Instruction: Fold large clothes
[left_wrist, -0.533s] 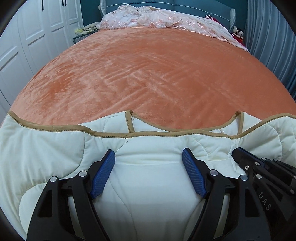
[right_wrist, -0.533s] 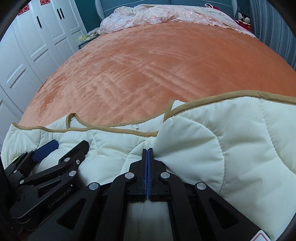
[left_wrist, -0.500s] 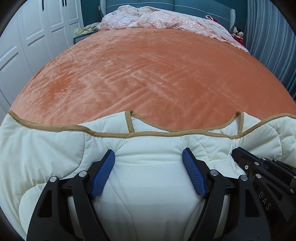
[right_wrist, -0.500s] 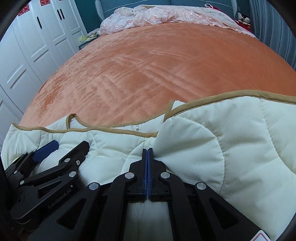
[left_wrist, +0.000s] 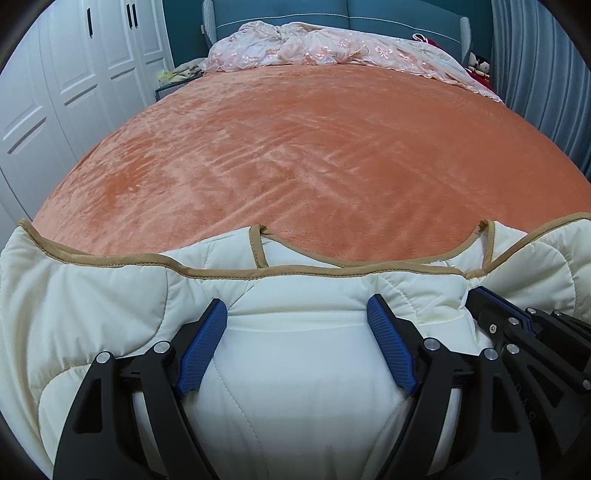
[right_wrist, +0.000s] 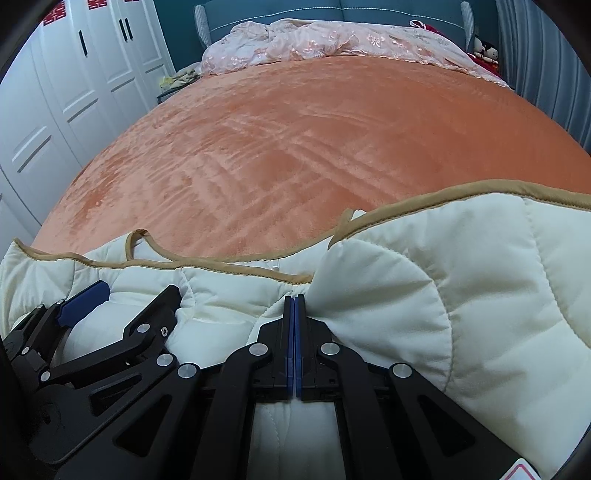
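A cream quilted garment (left_wrist: 92, 295) with tan trim lies across the near edge of an orange bed cover (left_wrist: 295, 147). My left gripper (left_wrist: 295, 301) rests on it with its jaws opening. A bulge of the padded cloth sits between the blue pads (left_wrist: 207, 339), which stand wide apart. My right gripper (right_wrist: 294, 299) is shut, and a fold of the garment (right_wrist: 480, 277) puckers out from its tips. The two grippers lie side by side, the left gripper (right_wrist: 129, 295) showing at the lower left of the right wrist view.
The orange cover stretches back to a heap of pink embroidered bedding (left_wrist: 332, 48) against a blue headboard (left_wrist: 351, 14). White wardrobe doors (left_wrist: 55, 92) line the left side. A grey-blue curtain (left_wrist: 543, 74) hangs on the right.
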